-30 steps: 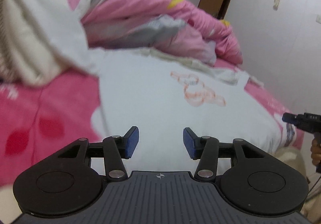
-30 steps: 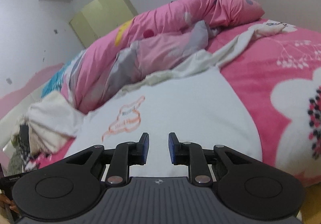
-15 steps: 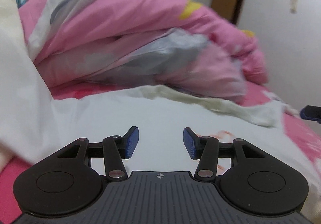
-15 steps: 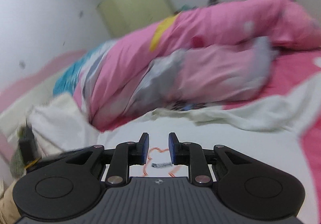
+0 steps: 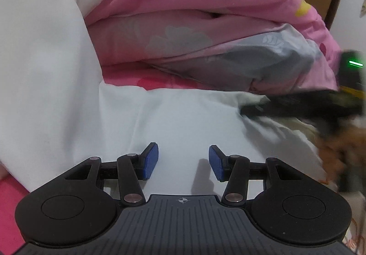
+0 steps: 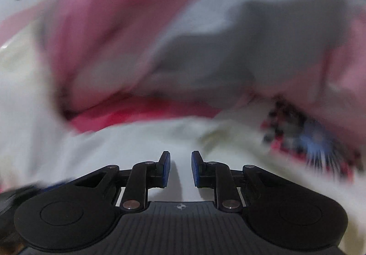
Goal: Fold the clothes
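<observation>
Now I hover my left gripper (image 5: 183,161), jaws wide and empty, over the white garment (image 5: 183,122); my right gripper (image 6: 180,169) at three o'clock is closing, empty. I'd pinch the far hem squarely.

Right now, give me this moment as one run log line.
stage: reaching | left gripper: open, over white cotton garment | right gripper: jaws closing, nothing pinched | behind: rumpled pink quilt

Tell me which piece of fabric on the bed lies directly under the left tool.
The flat white garment spread across the bed, right beneath the left tool. The pink and grey quilt is bunched up behind it, and the pink sheet only shows between them.
</observation>
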`<state>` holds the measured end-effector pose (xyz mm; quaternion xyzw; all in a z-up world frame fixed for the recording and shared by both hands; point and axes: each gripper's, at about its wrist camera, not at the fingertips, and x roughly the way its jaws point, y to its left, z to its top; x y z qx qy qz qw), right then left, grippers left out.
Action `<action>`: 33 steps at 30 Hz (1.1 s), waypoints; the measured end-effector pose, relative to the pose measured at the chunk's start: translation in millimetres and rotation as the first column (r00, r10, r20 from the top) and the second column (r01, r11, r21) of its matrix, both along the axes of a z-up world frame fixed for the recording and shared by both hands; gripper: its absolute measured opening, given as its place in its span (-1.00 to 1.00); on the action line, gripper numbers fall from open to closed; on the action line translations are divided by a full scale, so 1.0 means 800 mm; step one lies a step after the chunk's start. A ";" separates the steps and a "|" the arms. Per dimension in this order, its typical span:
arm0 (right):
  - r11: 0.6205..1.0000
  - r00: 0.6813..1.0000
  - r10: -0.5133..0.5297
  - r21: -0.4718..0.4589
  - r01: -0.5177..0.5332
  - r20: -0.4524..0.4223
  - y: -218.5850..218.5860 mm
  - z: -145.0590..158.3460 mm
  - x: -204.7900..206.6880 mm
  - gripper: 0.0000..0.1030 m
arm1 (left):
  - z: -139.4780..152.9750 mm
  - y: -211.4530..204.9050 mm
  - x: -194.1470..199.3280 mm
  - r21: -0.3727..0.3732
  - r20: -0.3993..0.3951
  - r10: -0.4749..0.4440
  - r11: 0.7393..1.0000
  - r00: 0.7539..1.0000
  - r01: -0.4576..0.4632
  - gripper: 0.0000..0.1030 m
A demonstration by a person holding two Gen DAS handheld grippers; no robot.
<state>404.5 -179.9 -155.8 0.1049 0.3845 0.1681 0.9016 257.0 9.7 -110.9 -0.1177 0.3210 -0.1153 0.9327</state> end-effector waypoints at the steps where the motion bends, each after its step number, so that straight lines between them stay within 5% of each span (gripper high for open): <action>1: 0.998 0.999 -0.034 0.047 0.034 -0.003 -0.010 -0.004 0.016 -0.87 | 0.000 0.000 -0.001 -0.002 0.000 0.000 1.000 1.000 0.000 -0.06; 6: 0.956 0.983 -0.173 0.230 0.182 -0.059 -0.054 -0.004 0.049 -0.82 | 0.001 0.003 -0.004 -0.010 0.001 0.000 1.000 1.000 0.000 -0.05; 10: 0.961 0.987 -0.163 0.224 0.161 -0.007 -0.054 0.017 0.003 -0.79 | 0.003 0.000 0.000 -0.009 0.006 0.018 1.000 1.000 -0.018 -0.05; 16: 0.978 0.998 0.061 0.199 -0.060 0.002 -0.008 0.047 -0.056 -0.73 | 0.009 0.019 -0.004 -0.045 0.045 0.150 0.988 0.988 -0.148 -0.05; 22: 0.939 0.945 0.313 0.180 -0.293 -0.092 0.096 0.013 -0.047 -0.72 | 0.006 0.057 0.001 -0.099 0.016 0.348 0.934 0.937 -0.344 -0.06; 25: 0.928 0.930 0.348 0.180 -0.325 -0.116 0.136 -0.011 -0.016 -0.76 | 0.006 0.065 0.002 -0.113 0.011 0.379 0.920 0.925 -0.376 -0.11; 28: 0.948 0.954 0.288 0.166 -0.272 -0.081 0.146 -0.014 0.018 -0.88 | 0.006 0.062 0.002 -0.099 0.016 0.382 0.920 0.924 -0.379 -0.12; 33: 0.986 0.996 0.079 0.150 -0.072 -0.044 0.123 0.010 0.038 -0.79 | 0.011 0.056 0.001 -0.089 0.023 0.383 0.921 0.924 -0.380 -0.08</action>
